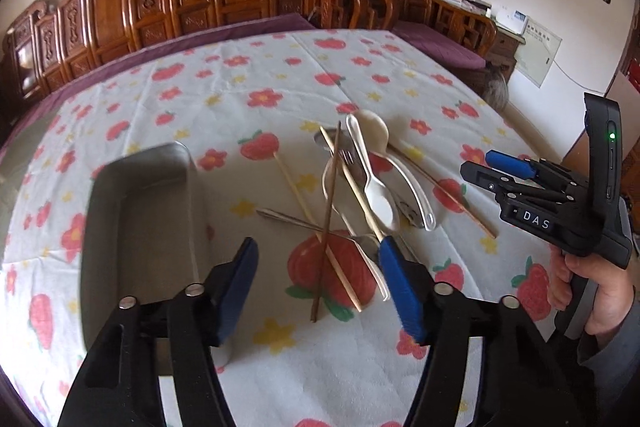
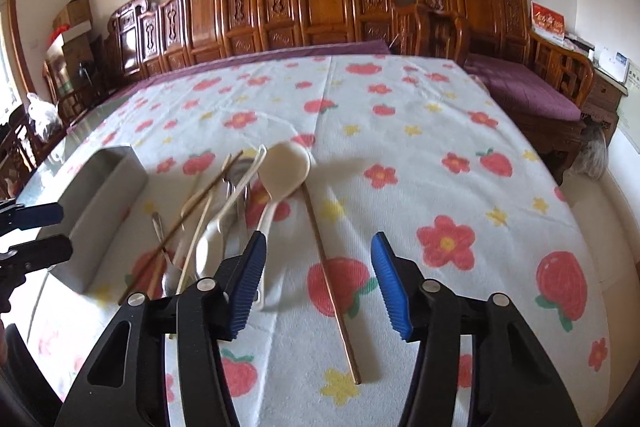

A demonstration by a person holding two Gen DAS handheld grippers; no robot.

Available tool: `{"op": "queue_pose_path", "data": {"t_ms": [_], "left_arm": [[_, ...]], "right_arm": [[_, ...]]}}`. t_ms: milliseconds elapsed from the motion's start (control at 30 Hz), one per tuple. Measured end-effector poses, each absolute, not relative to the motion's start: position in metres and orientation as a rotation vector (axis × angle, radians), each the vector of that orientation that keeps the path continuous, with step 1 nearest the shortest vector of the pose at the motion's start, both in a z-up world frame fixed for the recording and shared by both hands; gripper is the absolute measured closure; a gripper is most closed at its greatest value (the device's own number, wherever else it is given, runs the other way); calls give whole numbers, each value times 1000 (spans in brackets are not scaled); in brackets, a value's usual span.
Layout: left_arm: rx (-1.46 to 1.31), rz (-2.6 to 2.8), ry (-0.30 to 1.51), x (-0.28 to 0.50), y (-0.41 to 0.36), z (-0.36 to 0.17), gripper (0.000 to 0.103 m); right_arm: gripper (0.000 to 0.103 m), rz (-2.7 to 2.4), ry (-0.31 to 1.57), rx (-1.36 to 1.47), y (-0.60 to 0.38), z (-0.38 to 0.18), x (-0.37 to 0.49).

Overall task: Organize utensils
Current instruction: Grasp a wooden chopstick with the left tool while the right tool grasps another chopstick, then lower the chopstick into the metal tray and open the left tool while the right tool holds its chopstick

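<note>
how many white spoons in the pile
3: a big ladle-like white spoon at the far end, a small one mid-pile, a long one on its right. More may be hidden underneath.

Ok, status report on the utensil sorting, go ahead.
Left claw open, empty, above the utensil pile. Right claw open, empty, over a lone chopstick. Metal tray empty. Utensils crossed and tangled.

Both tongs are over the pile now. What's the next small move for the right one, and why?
Probably lower the right tongs onto the lone chopstick and close. Its pads stand open and empty, the chopstick already lies between them, clear of the tangled pile, and the metal tray waits at the left.
</note>
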State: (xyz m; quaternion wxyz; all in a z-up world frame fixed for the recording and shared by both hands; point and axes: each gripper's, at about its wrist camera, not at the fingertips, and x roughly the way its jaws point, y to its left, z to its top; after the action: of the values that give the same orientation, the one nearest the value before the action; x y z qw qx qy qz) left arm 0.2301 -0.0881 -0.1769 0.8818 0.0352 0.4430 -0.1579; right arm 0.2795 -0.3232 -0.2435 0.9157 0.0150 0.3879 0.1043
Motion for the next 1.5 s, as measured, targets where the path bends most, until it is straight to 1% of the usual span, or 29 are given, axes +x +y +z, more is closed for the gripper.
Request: {"op": "queue_pose_path", "data": {"t_ms": [33, 67, 100, 133, 167, 233, 333, 400, 467, 500, 533, 733, 767, 800, 867, 1033, 1167, 1367, 1500], "left_arm": [[72, -331, 933, 233, -90, -183, 52], [67, -338, 948, 237, -92, -189, 54], [61, -344, 962, 241, -93, -195, 58], [57, -346, 982, 246, -95, -202, 63], [61, -343, 993, 249, -96, -207, 65], [79, -338, 1013, 255, -100, -216, 73], [105, -330, 1037, 262, -104, -228, 79], [105, -332, 1046, 265, -103, -232, 80], [98, -337, 1066, 268, -101, -237, 85], [92, -336, 1075, 269, -101, -239, 92], [81, -338, 1084, 270, -99, -240, 98], [77, -349, 1065, 258, -98, -233, 99], [77, -351, 1058, 255, -98, -230, 99], [75, -353, 1051, 252, -98, -226, 99], [66, -356, 1038, 243, -98, -219, 99], [44, -354, 993, 226, -95, -196, 99], [26, -350, 960, 210, -89, -179, 99], [22, -337, 918, 195, -80, -160, 99], [21, -325, 894, 189, -74, -152, 99]], "right_arm": [[50, 218, 810, 29, -324, -247, 281], [52, 216, 826, 27, -324, -252, 283], [53, 213, 840, 26, -325, -255, 284], [53, 211, 853, 29, -326, -259, 285], [54, 208, 864, 32, -327, -262, 287], [54, 203, 875, 33, -327, -264, 287], [54, 201, 884, 29, -327, -265, 288], [54, 201, 890, 22, -326, -268, 289], [54, 201, 901, 15, -325, -270, 290], [54, 202, 903, 14, -326, -270, 290], [54, 202, 908, 12, -326, -271, 290], [56, 190, 932, -3, -326, -276, 292], [59, 190, 936, -5, -326, -277, 292], [65, 188, 940, -10, -325, -278, 293], [70, 176, 956, -39, -323, -282, 293], [77, 170, 948, -92, -319, -285, 290], [95, 168, 950, -143, -316, -285, 283], [97, 179, 972, -146, -319, -283, 269], [97, 187, 942, -114, -320, -274, 257]]}}
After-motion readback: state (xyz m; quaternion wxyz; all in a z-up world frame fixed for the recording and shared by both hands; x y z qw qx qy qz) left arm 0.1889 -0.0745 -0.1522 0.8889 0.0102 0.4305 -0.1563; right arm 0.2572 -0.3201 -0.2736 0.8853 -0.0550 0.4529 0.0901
